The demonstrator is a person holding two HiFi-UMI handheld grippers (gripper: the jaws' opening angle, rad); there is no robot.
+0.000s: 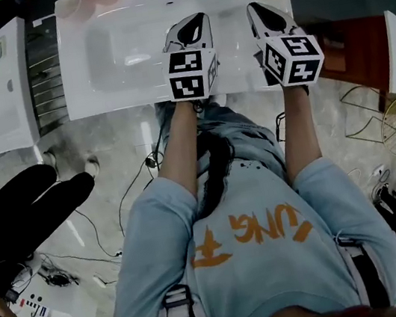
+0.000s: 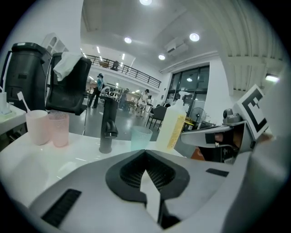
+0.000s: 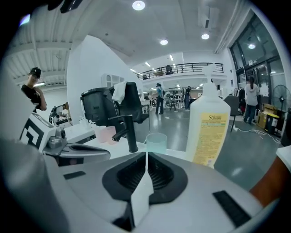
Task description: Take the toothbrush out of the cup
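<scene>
You are holding both grippers low over the front of the white sink (image 1: 118,92), and neither is gripping anything. The left gripper (image 2: 146,157) is showing its jaws pressed together tip to tip with only air ahead, and the right gripper (image 3: 147,157) is showing the same.

The toothbrush (image 2: 22,101) is standing in the pale cup (image 2: 36,128) at the sink's far left corner. That cup is sitting just beside a second pink cup (image 2: 59,129) and well apart from both grippers. The toothbrush is showing only as a thin white stick slanting above the rim, and it is too small to tell which end is pointing up.

You are likely dealing with a light, stiff, smooth plastic stick that may be wet and slippery. Aim to pinch it across the part standing clear of the rim and draw it out along its own slant. The cup is looking light too, so dragging sideways is risking a tip-over.
</scene>
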